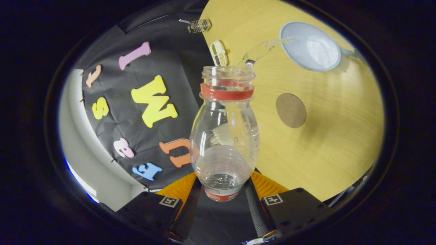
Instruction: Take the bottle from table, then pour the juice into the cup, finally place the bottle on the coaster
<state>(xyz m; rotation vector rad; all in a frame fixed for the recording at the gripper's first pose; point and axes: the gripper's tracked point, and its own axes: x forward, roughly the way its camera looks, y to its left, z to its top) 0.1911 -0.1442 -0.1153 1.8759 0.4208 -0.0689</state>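
Observation:
My gripper [223, 194] is shut on a clear plastic bottle [224, 136] with a red neck ring and no cap, one finger on each side of its lower body. The view is rolled hard sideways, so the bottle is tipped over. A clear stream of liquid [264, 49] leaves the bottle's mouth and arcs into a pale blue cup [310, 46] with a handle, standing on the wooden table [340, 129] beyond the mouth. A round brown coaster [291, 110] lies flat on the table beside the bottle's shoulder, nearer to me than the cup.
At the table's far edge, near the black cloth wall, lie a small white oblong box [218, 53] and a little clear wire-frame holder [199, 26]. A pale wall panel [73, 143] runs beside the cloth.

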